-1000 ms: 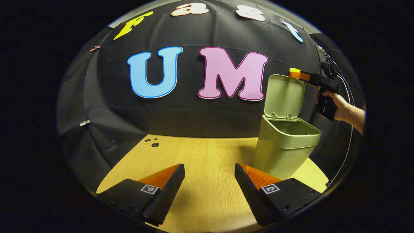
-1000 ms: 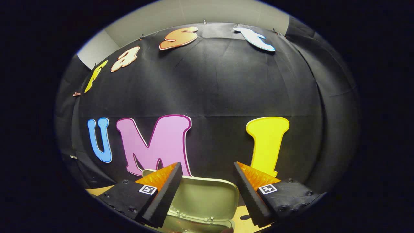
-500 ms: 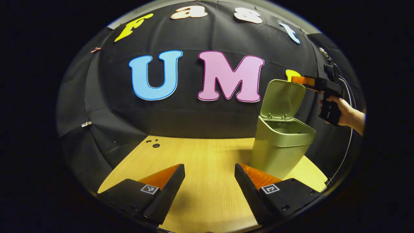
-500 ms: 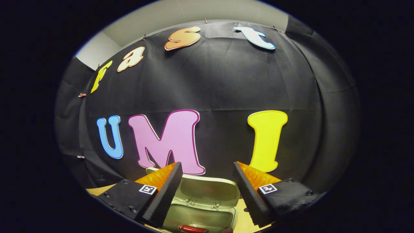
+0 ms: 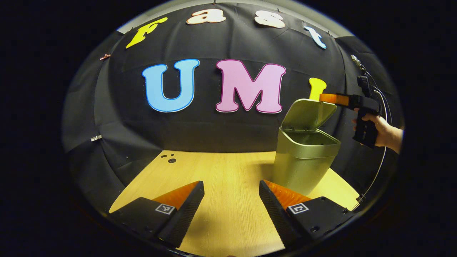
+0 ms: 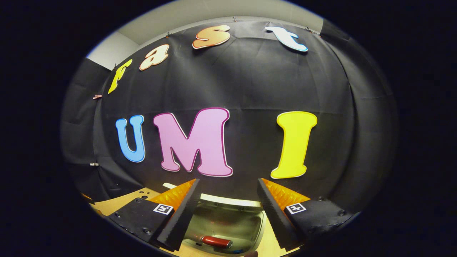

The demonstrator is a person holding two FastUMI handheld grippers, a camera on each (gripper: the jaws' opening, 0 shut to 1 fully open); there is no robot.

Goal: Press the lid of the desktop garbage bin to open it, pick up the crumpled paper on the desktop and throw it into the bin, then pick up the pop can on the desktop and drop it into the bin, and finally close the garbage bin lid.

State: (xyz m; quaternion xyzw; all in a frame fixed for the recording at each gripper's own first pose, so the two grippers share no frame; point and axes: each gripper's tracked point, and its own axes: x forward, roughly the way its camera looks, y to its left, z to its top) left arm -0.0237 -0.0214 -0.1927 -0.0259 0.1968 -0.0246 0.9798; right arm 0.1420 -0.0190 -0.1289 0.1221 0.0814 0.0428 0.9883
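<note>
The green bin (image 5: 301, 167) stands on the wooden table (image 5: 221, 171) at the right, in the left gripper view. Its lid (image 5: 309, 113) leans forward, about halfway down over the opening. My right gripper (image 5: 326, 97), held by a hand (image 5: 383, 132), rests its tips against the lid's top edge. In the right gripper view, that gripper (image 6: 228, 184) is open, with the lid's pale edge (image 6: 228, 200) between and below its fingers. A red pop can (image 6: 216, 241) lies inside the bin. My left gripper (image 5: 231, 185) hovers open over the table, left of the bin.
The black cloth wall (image 5: 200, 128) rises close behind the table and the bin. Small dark holes (image 5: 171, 160) mark the table's far left corner. A cable (image 5: 380, 167) hangs from the right gripper down past the table's right edge.
The lid has tipped from nearly upright to about halfway down. The right gripper has come down and forward with it. The pop can inside the bin has come into the right gripper view.
</note>
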